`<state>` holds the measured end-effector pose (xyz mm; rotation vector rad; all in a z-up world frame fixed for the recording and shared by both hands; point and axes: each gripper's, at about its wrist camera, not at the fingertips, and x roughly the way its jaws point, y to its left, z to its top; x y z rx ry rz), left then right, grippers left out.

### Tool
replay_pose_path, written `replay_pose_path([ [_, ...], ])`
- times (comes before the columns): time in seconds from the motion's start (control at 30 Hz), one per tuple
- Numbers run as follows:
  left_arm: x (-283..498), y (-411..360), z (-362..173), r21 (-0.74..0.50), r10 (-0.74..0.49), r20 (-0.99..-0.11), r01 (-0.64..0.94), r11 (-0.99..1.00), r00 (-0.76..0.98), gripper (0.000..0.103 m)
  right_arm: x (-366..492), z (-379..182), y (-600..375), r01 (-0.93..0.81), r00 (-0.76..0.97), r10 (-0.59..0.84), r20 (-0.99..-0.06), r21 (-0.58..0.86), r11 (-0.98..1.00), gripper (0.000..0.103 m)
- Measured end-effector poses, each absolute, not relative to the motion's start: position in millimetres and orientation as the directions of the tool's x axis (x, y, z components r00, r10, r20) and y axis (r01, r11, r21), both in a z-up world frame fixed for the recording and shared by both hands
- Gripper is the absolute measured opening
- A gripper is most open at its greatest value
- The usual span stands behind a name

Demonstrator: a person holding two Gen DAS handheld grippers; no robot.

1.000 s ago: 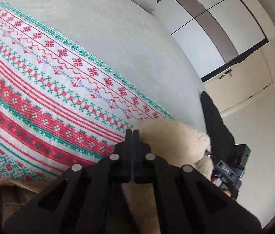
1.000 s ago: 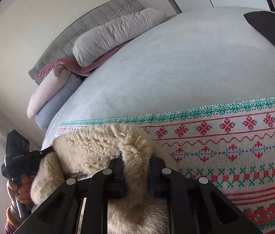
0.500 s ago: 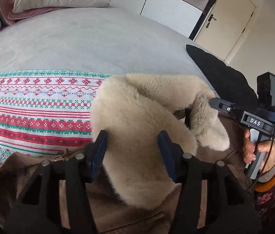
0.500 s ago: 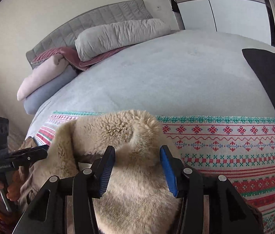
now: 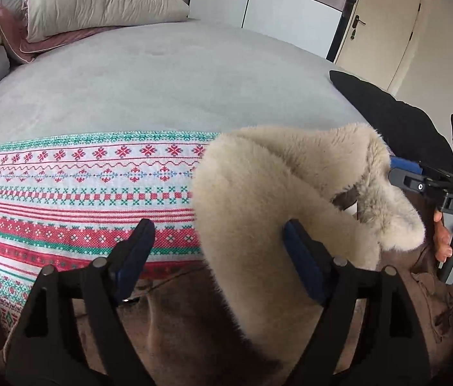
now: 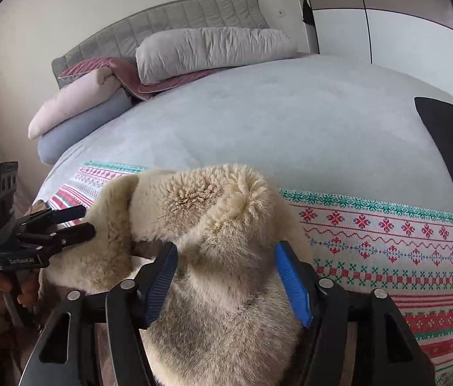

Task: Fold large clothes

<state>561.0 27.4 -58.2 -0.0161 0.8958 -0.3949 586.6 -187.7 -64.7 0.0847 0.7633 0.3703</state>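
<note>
Nearest the lens in the left wrist view, the left gripper point(image 5: 215, 251) stands wide, its jaws having just been opening; the cream fur lining point(image 5: 278, 199) of the brown coat point(image 5: 194, 328) lies against the right-hand pad while the other pad hangs free over the patterned blanket point(image 5: 65, 193). At the bottom of the right wrist view the right gripper point(image 6: 226, 276) is likewise spread, jaws just opened, with the fur bulging between the blue pads point(image 6: 291, 283) but not pinched. The coat sits at the bed's near edge, lower centre in both views, on the blanket. Beyond, the grey bedcover point(image 6: 258, 122) stretches up to pillows point(image 6: 210, 51) at upper left, a black garment point(image 6: 451, 141) at the right edge, and a wardrobe point(image 5: 274, 3) at the top.
</note>
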Motion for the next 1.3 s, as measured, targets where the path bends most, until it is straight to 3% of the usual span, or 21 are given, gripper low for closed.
replay_pose_path([
  [0.3,564,79,-85,-0.351,-0.496,-0.824,0.439,0.827,0.274,0.083,617,-111,-231,-0.288,0.453,0.381,-0.806,0.272,0.918,0.077],
  [0.37,553,83,-86,-0.344,-0.51,-0.812,0.473,0.811,0.284,0.083,611,-112,-231,-0.296,0.477,0.378,-0.794,0.261,0.919,0.077],
  [0.43,545,83,-86,-0.308,-0.491,-0.817,0.49,0.815,0.302,0.08,608,-111,-228,-0.296,0.479,0.365,-0.799,0.245,0.923,0.069],
  [0.47,541,82,-87,-0.278,-0.466,-0.824,0.484,0.829,0.324,0.075,604,-111,-223,-0.296,0.482,0.357,-0.8,0.235,0.926,0.065],
  [0.53,534,75,-88,-0.19,-0.374,-0.838,0.43,0.883,0.398,0.062,596,-108,-215,-0.308,0.485,0.357,-0.798,0.226,0.924,0.038],
  [0.63,518,57,-85,-0.107,-0.244,-0.819,0.279,0.954,0.519,0.024,581,-103,-201,-0.284,0.555,0.288,-0.78,0.147,0.947,0.022],
  [0.77,493,22,-71,0.153,-0.051,-0.723,0.231,0.961,0.689,0.019,564,-89,-186,-0.221,0.673,0.183,-0.717,0.041,0.974,0.018],
  [0.83,500,26,-77,0.15,-0.037,-0.728,0.212,0.966,0.685,0.019,563,-85,-186,-0.203,0.697,0.161,-0.699,0.023,0.979,0.018],
  [0.9,507,25,-93,0.144,-0.032,-0.766,0.219,0.965,0.642,0.02,572,-101,-186,-0.2,0.656,0.142,-0.741,0.012,0.98,0.018],
  [1.03,501,17,-87,0.199,0.004,-0.756,0.224,0.954,0.654,0.027,578,-110,-184,-0.164,0.645,0.111,-0.756,0.006,0.986,0.029],
  [1.17,486,29,-64,0.104,-0.022,-0.795,0.172,0.98,0.606,0.068,560,-86,-196,-0.115,0.628,0.138,-0.766,0.084,0.99,0.051],
  [1.23,468,30,-50,0.06,-0.05,-0.802,0.164,0.985,0.595,0.076,540,-65,-204,-0.125,0.637,0.161,-0.754,0.106,0.987,0.063],
  [1.3,450,31,-38,-0.007,-0.095,-0.82,0.156,0.988,0.564,0.084,515,-42,-213,-0.126,0.656,0.147,-0.74,0.084,0.988,0.069],
])
